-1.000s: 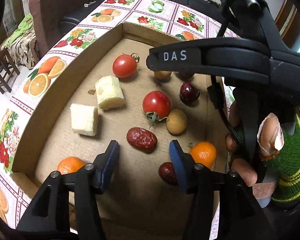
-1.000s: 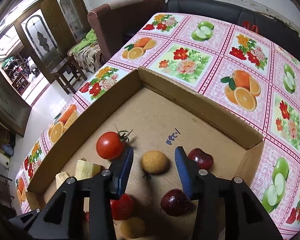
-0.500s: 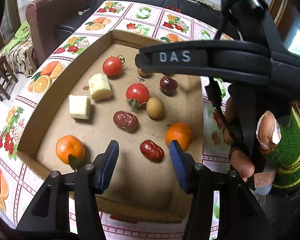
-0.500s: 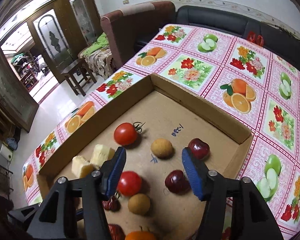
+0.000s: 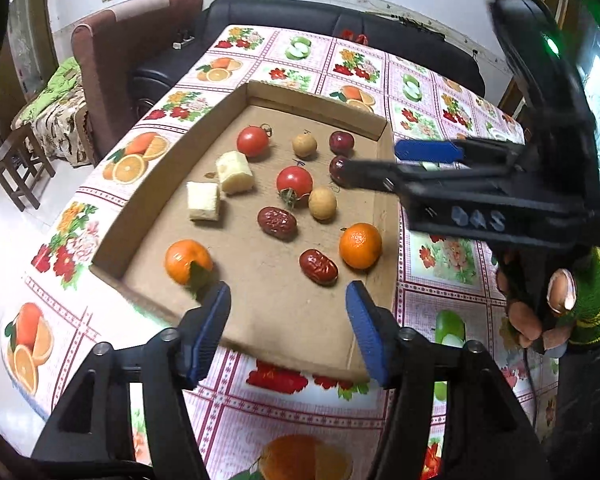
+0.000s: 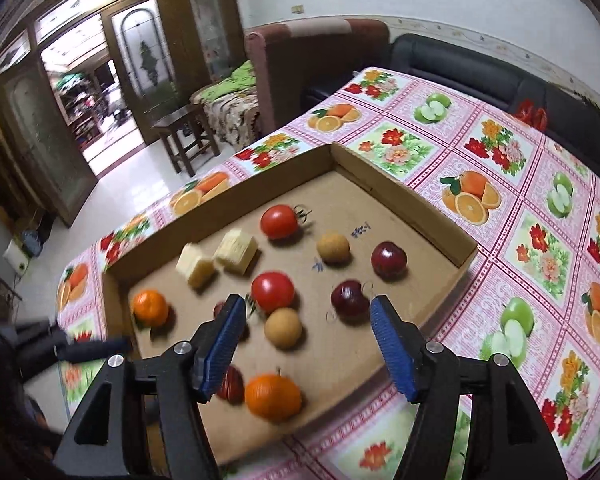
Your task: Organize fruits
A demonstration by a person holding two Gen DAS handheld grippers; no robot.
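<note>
Above the cardboard tray (image 5: 188, 152), I've pulled my left gripper (image 5: 288, 328) and right gripper (image 6: 308, 344) back, jaws opening empty, so the sorted fruit looks finished.

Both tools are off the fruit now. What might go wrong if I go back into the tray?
1. The red tomato, round tan fruit and wrinkled red date sit close together, so a wide-opening left tool could nudge a neighbour.
2. The round fruits may roll on the flat cardboard tray.
3. The right tool reaches across the tray; the two could collide.
</note>
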